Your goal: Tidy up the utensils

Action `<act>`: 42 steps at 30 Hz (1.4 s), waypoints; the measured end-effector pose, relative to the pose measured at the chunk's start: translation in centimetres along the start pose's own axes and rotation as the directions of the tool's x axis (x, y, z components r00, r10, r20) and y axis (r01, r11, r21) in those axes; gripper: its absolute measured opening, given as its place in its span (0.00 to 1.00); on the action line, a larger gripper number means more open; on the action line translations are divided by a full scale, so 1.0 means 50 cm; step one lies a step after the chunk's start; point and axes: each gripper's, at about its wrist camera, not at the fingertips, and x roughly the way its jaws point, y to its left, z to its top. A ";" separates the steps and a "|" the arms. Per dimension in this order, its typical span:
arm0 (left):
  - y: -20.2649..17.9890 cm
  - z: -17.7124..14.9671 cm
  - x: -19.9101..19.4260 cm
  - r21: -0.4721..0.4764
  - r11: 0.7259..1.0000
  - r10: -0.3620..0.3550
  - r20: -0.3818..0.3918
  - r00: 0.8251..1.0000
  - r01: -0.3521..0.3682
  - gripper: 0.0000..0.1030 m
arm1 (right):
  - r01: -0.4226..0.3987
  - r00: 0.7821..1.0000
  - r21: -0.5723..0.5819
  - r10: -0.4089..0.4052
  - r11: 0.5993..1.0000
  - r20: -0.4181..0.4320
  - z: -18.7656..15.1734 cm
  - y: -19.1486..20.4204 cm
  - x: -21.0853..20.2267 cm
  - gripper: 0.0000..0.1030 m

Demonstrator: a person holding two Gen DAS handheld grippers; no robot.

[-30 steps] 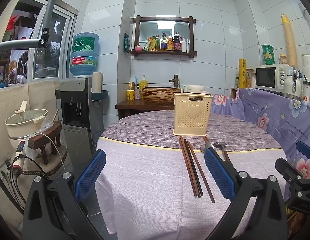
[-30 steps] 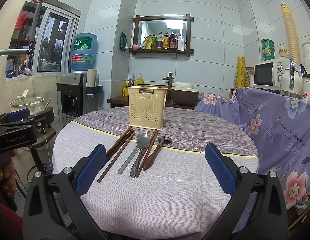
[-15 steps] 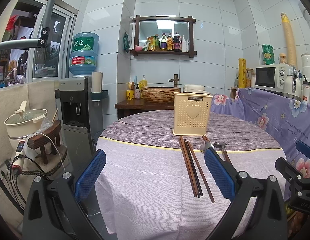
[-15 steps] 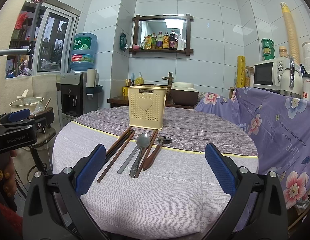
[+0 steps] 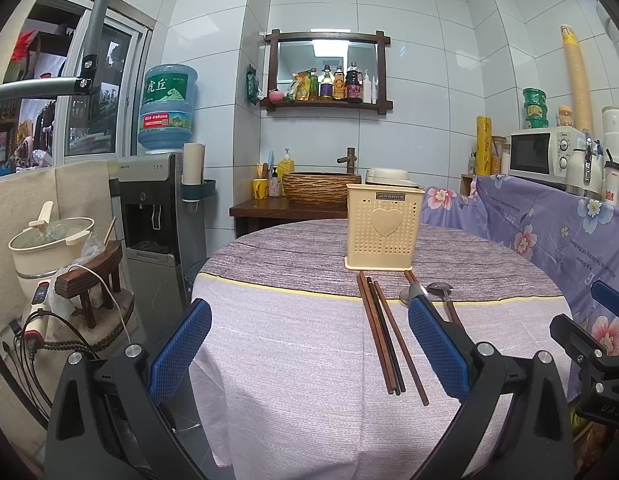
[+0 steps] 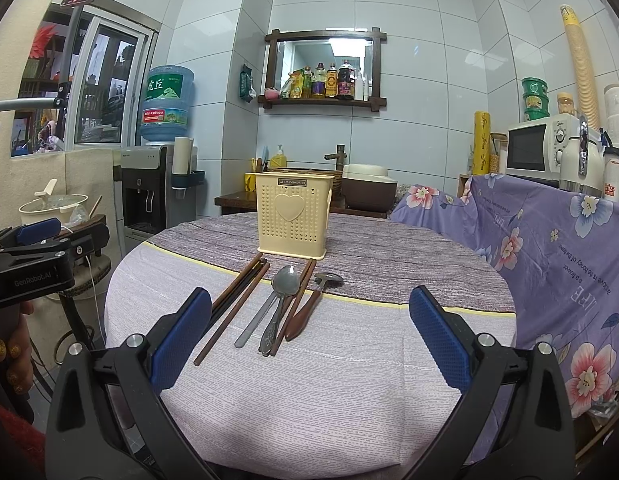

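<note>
A cream perforated utensil holder [image 6: 294, 215] stands upright on the round table [image 6: 317, 392]; it also shows in the left wrist view [image 5: 383, 232]. In front of it lie brown chopsticks [image 6: 237, 300], a metal spoon [image 6: 283, 286], another chopstick [image 6: 295, 306] and a wooden-handled spoon [image 6: 309, 306]. The chopsticks show in the left wrist view [image 5: 383, 336]. My right gripper [image 6: 309, 336] is open and empty, near the table's front edge. My left gripper [image 5: 309, 340] is open and empty, left of the chopsticks.
A water dispenser [image 5: 157, 216] and a stool with a pot [image 5: 49, 240] stand left of the table. A floral cloth [image 6: 549, 248] covers the counter on the right, with a microwave [image 6: 537, 148]. A basin [image 5: 321, 186] sits behind the table.
</note>
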 end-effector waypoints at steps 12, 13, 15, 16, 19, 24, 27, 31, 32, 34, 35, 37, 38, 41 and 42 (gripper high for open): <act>0.000 -0.002 0.000 0.000 1.000 0.000 -0.002 1.000 0.000 0.95 | -0.001 1.000 -0.002 0.001 1.000 -0.005 0.001 -0.001 0.003 0.95; -0.001 -0.002 -0.001 0.000 1.000 0.000 -0.002 1.000 0.000 0.95 | -0.001 1.000 -0.003 0.001 1.000 -0.005 0.001 -0.001 0.004 0.95; 0.000 -0.002 0.000 0.000 1.000 0.001 -0.002 1.000 -0.001 0.95 | -0.002 1.000 -0.002 0.002 1.000 -0.005 0.001 -0.002 0.004 0.95; -0.001 -0.002 0.000 0.000 1.000 0.000 -0.002 1.000 0.000 0.95 | -0.002 1.000 -0.002 0.002 1.000 -0.005 0.001 -0.001 0.004 0.95; -0.001 -0.002 0.000 0.001 1.000 0.000 -0.004 1.000 0.000 0.95 | -0.001 1.000 -0.001 0.001 1.000 -0.006 0.000 -0.001 0.004 0.95; 0.002 -0.009 0.010 0.018 1.000 0.002 -0.020 1.000 -0.002 0.95 | 0.001 1.000 -0.004 -0.001 1.000 -0.020 -0.004 -0.002 0.010 0.95; 0.003 -0.015 0.039 0.030 1.000 0.007 -0.091 0.996 -0.004 0.95 | 0.022 0.998 -0.016 -0.022 1.000 -0.055 -0.008 -0.007 0.028 0.95; 0.010 -0.024 0.087 0.030 0.999 -0.004 -0.203 0.979 0.010 0.95 | 0.056 0.989 -0.008 -0.056 0.998 -0.138 -0.010 -0.038 0.073 0.95; 0.012 -0.026 0.099 0.035 0.999 -0.006 -0.224 0.975 0.014 0.95 | 0.066 0.985 0.000 -0.065 0.998 -0.160 -0.010 -0.050 0.085 0.95; 0.017 -0.027 0.119 0.036 0.999 -0.013 -0.249 0.968 0.023 0.95 | 0.086 0.978 0.019 -0.081 0.996 -0.190 -0.011 -0.072 0.107 0.95; 0.021 -0.025 0.130 0.030 0.999 -0.028 -0.261 0.965 0.037 0.95 | 0.094 0.975 0.027 -0.087 0.995 -0.205 -0.012 -0.083 0.119 0.95; 0.024 -0.022 0.156 0.023 0.998 -0.050 -0.296 0.954 0.059 0.95 | 0.116 0.966 0.025 -0.107 0.993 -0.236 -0.012 -0.099 0.144 0.95; 0.025 -0.020 0.172 0.021 0.997 -0.058 -0.316 0.947 0.068 0.95 | 0.129 0.962 0.023 -0.119 0.991 -0.247 -0.013 -0.106 0.155 0.95; 0.020 -0.006 0.222 0.005 0.993 -0.107 -0.383 0.918 0.118 0.94 | 0.134 0.949 0.034 -0.118 0.990 -0.294 -0.013 -0.122 0.193 0.95; 0.015 -0.003 0.237 0.001 0.991 -0.122 -0.401 0.908 0.133 0.93 | 0.128 0.945 0.041 -0.110 0.991 -0.307 -0.013 -0.125 0.203 0.95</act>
